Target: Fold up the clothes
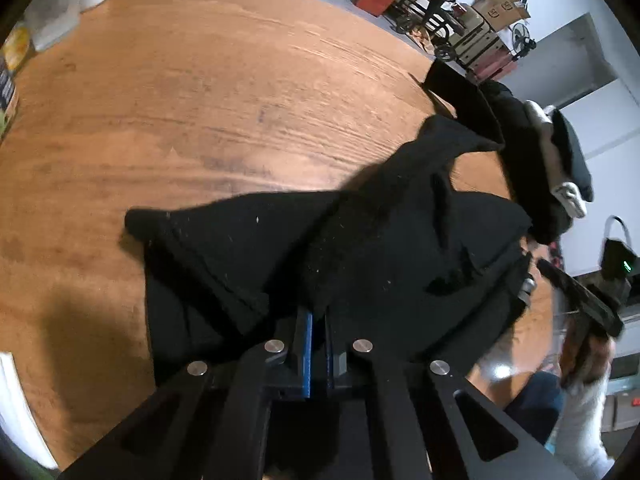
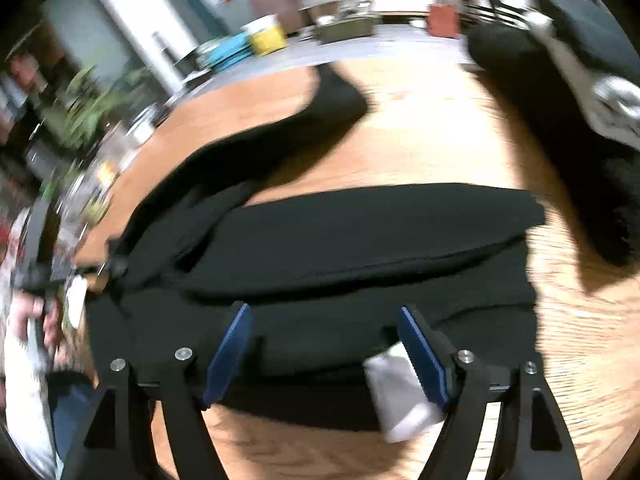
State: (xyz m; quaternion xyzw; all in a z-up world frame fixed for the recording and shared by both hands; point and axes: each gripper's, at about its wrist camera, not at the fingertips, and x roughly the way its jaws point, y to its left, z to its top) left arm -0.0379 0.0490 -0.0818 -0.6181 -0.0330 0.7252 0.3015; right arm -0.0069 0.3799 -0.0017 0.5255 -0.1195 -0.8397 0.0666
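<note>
Both jaws: left pinches black garment [image 1: 360, 240], right spread above it

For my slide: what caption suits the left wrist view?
Left gripper shut on black garment over wooden table.

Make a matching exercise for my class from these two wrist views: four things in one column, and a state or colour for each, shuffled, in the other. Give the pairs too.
Things:
1. left gripper
2. right gripper
3. black garment
4. wooden table

States or colours:
A. orange-brown, bearing the cloth
B. fingers spread apart, holding nothing
C. lying partly folded, one sleeve stretched out
D. fingers closed on black cloth

Pairs: 1-D, 2-B, 3-C, 4-A
</note>
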